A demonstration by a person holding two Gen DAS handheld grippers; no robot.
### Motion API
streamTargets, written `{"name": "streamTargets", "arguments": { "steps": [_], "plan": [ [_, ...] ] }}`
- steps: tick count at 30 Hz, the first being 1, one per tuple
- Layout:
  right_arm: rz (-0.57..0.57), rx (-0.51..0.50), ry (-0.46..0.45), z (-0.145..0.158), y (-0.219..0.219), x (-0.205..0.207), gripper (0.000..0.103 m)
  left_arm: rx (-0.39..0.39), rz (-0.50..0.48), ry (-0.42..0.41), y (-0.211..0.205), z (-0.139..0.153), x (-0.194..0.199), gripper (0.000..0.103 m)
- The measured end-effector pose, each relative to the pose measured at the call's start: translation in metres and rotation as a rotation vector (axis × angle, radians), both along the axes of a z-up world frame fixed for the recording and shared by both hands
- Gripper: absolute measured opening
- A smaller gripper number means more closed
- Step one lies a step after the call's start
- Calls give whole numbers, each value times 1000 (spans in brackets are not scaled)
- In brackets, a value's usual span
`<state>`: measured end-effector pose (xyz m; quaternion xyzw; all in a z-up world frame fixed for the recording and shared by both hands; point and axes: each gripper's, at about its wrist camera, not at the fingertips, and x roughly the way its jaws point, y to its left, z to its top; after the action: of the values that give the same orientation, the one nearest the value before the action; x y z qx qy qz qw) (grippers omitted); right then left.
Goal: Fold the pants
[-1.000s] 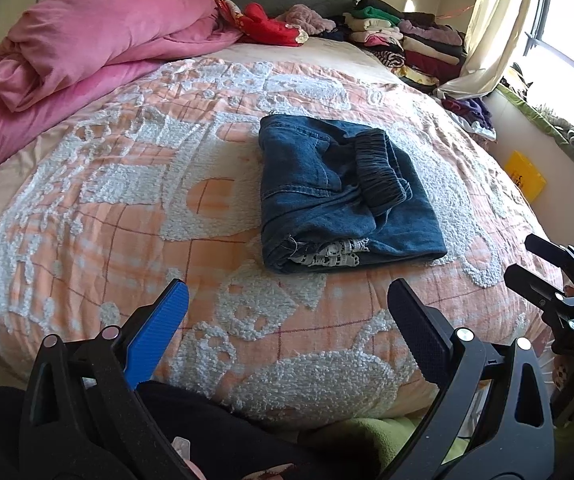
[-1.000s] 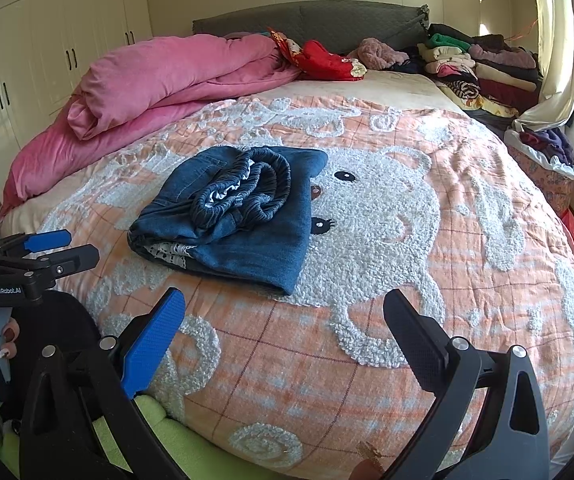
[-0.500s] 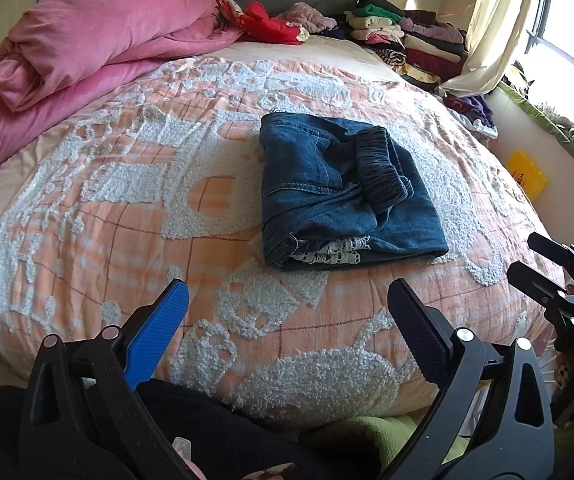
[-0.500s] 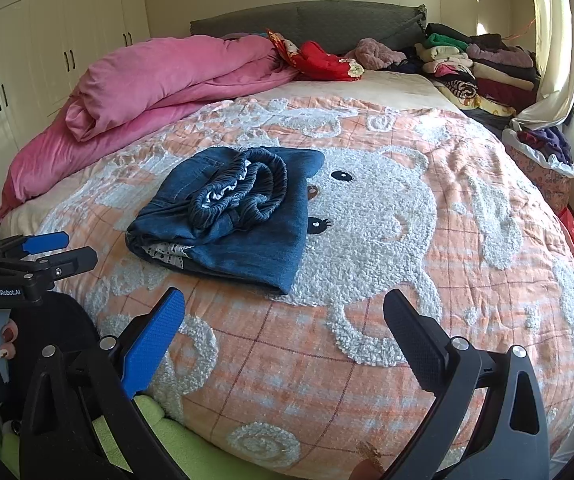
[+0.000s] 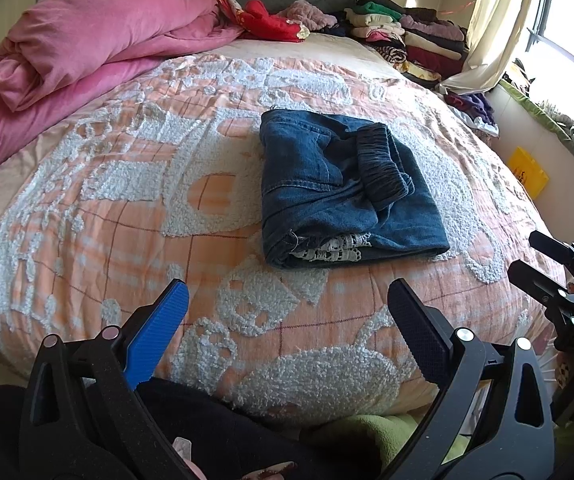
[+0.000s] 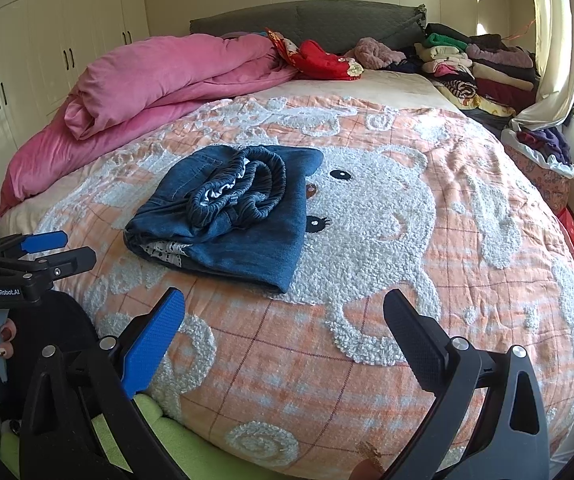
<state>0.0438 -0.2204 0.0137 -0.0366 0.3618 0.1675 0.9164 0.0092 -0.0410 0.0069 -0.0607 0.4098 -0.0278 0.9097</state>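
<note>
Your left gripper (image 5: 287, 316) and right gripper (image 6: 285, 314) gape wide, empty, near the folded pants (image 5: 343, 192) on the bedspread (image 5: 127, 216).

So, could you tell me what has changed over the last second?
Almost nothing. Both views drift very slightly; nothing was grasped or released. The folded jeans lie in the same spot on the bedspread, and the left gripper and right gripper stay open, held back from them.

Both wrist views look from the bed's (image 5: 87, 200) foot toward its headboard (image 6: 307, 20), sharing the bedspread.
</note>
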Motion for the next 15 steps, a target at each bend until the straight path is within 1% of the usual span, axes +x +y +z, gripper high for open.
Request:
{"name": "streamTargets", "arguments": {
  "steps": [15],
  "plan": [
    [-8,-6,0,0,-1,0,99,0,0,2,0,1,0,93]
  ]
}}
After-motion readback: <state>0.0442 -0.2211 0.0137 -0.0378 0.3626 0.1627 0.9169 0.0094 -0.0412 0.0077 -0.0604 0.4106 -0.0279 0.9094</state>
